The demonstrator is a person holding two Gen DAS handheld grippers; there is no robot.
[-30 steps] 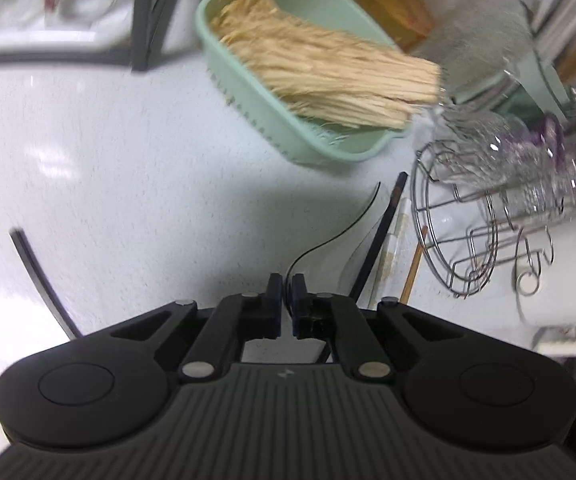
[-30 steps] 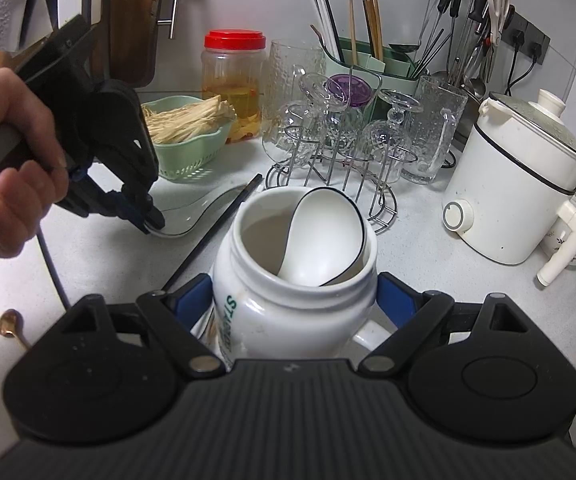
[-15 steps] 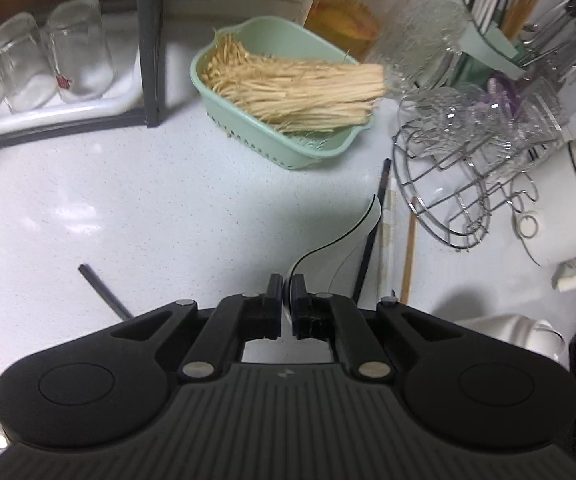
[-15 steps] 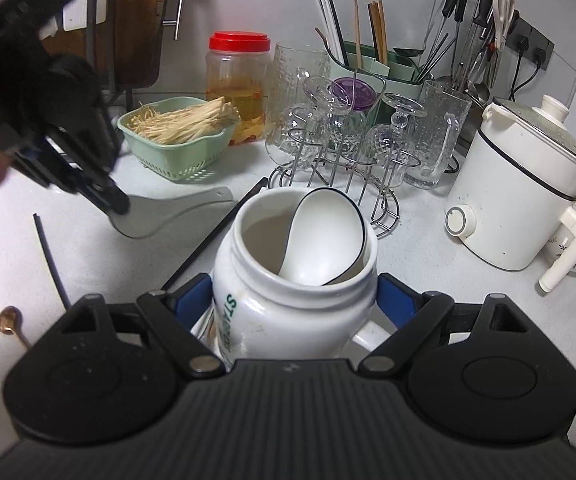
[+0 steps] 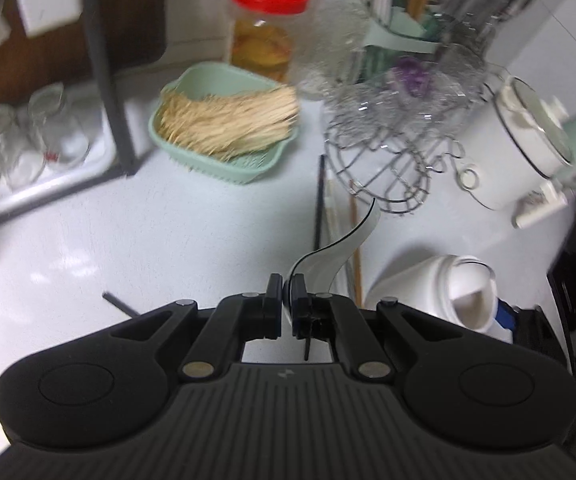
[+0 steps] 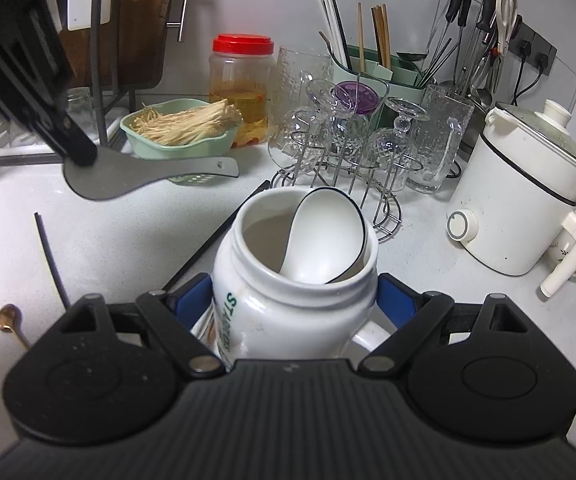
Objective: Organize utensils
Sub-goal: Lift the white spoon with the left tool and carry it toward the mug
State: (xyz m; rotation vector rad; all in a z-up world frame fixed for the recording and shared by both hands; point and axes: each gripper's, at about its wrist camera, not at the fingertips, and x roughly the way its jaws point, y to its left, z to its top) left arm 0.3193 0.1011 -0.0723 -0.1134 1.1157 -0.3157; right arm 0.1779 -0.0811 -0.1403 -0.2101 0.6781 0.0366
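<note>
Rice paddle [image 6: 136, 174], clamped by its blade in left jaws, handle pointing level toward jar [image 6: 288, 292] in right jaws.

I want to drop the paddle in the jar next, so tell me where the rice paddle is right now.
The rice paddle is off the counter, pinched in the left hand-held gripper, at the right wrist view's left, just before the green basket and up-left of the white jar.

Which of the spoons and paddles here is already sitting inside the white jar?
The white ceramic spoon; the rice paddle is held in the left gripper, and the gold spoon lies on the counter.
</note>
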